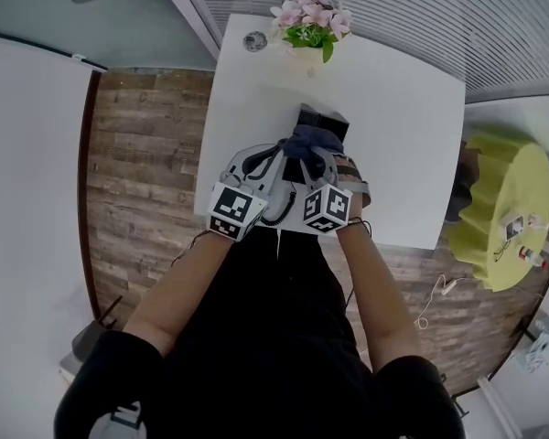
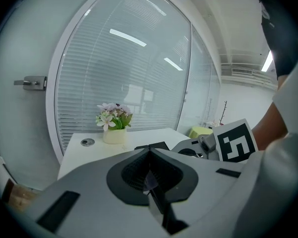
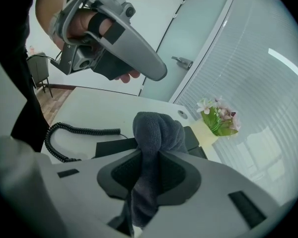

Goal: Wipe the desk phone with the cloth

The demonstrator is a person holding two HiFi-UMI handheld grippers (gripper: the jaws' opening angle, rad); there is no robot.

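Note:
The black desk phone (image 1: 324,120) stands near the middle of the white table (image 1: 403,154). My right gripper (image 1: 313,154) is shut on a dark blue-grey cloth (image 1: 311,139), which bunches over the phone's near side. In the right gripper view the cloth (image 3: 156,130) bulges out of the jaws above the phone (image 3: 114,145), with the coiled cord (image 3: 64,133) to the left. My left gripper (image 1: 280,151) is beside it, shut with nothing visible in it. The left gripper view shows a black sliver of the phone (image 2: 151,146) beyond the shut jaws.
A pot of pink flowers (image 1: 311,27) stands at the table's far edge, with a round cable port (image 1: 254,40) to its left. A yellow-green stool (image 1: 503,208) is off to the right. Wood floor (image 1: 146,172) lies left of the table, and glass walls with blinds behind it.

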